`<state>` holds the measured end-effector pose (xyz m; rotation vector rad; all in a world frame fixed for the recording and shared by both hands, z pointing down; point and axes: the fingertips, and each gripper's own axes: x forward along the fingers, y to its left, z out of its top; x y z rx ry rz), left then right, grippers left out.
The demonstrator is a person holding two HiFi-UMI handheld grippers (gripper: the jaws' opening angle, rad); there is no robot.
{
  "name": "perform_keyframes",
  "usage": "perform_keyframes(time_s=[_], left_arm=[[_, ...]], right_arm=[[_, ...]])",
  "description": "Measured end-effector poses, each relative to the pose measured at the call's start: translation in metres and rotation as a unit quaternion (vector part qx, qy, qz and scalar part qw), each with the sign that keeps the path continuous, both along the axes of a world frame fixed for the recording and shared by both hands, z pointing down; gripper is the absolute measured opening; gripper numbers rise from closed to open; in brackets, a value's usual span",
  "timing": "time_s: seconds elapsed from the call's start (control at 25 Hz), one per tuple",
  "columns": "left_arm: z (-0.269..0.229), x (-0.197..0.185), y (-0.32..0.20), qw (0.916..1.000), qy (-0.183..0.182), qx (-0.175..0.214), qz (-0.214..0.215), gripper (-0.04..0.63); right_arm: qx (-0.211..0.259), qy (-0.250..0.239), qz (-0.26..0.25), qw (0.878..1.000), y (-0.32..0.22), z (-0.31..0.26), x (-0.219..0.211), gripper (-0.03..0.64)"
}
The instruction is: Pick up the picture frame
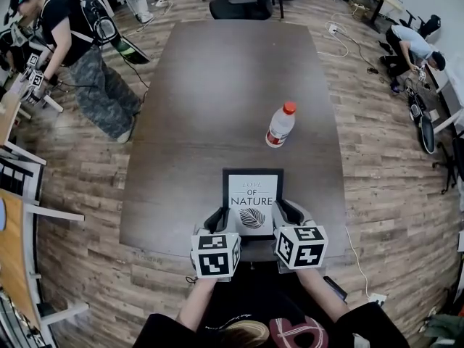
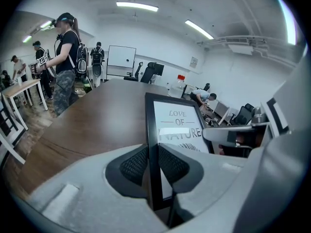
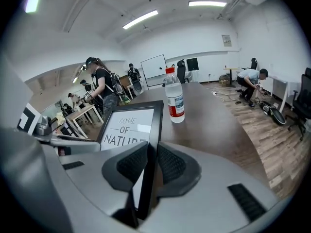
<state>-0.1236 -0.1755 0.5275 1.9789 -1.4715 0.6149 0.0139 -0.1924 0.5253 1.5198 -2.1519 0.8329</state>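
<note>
I had the picture frame gripped from both sides. My left gripper was clenched on its left black edge, one jaw pressed against each face, and my right gripper was clenched the same way on its right edge. The frame was held between them over the near end of the dark table, its "LOVE OF NATURE" print turned up toward me; I could not tell whether it touched the wood. Farther along, slightly right, a clear bottle with a red cap stood upright, well apart from the frame.
</note>
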Motion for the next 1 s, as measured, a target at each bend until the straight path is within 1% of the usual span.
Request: perform_keyframes(time_s=[0.24,0.44,0.6,1.0], left_arm=[[-0.019,0.006,-0.004,0.9994,-0.007,0.033,0.004,0.075],[-0.033,0.008,-0.006,0.9987,-0.004,0.052,0.003,0.075],[-0.048,0.011,-0.005,0.9970,-0.008,0.076,0.007,0.075],[-0.088,0.019,-0.011,0.9910,0.007,0.133,0.013,0.077]], right_arm=[[0.021,-0.009,0.004,1.000,-0.003,-0.016,0.006,0.075],[0.045,-0.009,0.003,0.999,-0.005,-0.031,0.008,0.075],[0.062,-0.017,0.005,0.998,-0.005,-0.044,0.012,0.075],[0.126,-0.017,0.007,0.992,-0.010,-0.087,0.020,0.075]])
